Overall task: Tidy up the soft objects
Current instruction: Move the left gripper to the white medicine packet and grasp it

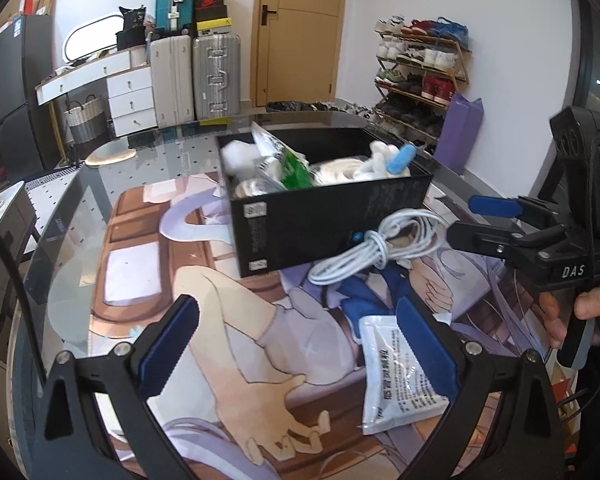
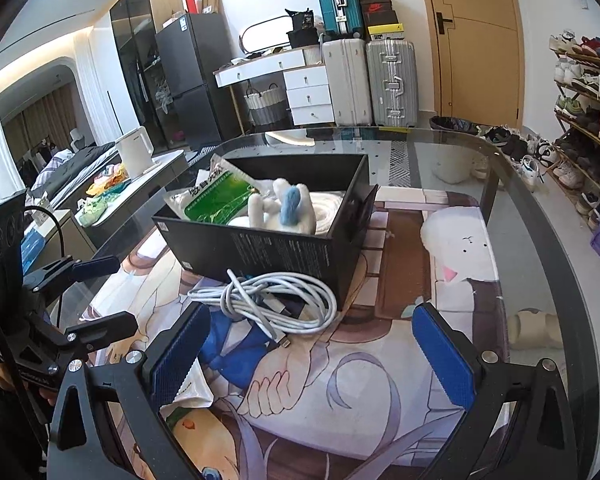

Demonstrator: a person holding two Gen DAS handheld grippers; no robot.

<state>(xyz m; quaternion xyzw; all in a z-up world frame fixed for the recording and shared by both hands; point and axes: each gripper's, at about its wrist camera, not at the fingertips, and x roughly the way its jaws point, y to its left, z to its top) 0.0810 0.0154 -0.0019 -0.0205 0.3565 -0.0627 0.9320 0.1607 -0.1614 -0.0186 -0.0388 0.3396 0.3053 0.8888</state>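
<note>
- The left gripper point(image 1: 298, 346) has its ribbed blue pads spread wide and empty above the printed mat point(image 1: 228, 304); its right pad covers an edge of a crinkly white sachet point(image 1: 400, 380).
- The right gripper point(image 2: 310, 354) is likewise spread, holding nothing; its left pad hides part of that sachet.
- A coiled white cable point(image 2: 268, 300) lies against the black cardboard box point(image 2: 284, 248).
- The box holds a fluffy white-and-blue toy point(image 2: 284, 208), a green packet point(image 2: 216, 196) and half-hidden white items.
- The mat lies on a glass table point(image 2: 532, 208).

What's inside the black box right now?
The black box holds a green-and-white packet, a white plush toy with a blue part, white coiled cord and a white fluffy lump. Anything beneath them is hidden.
</note>
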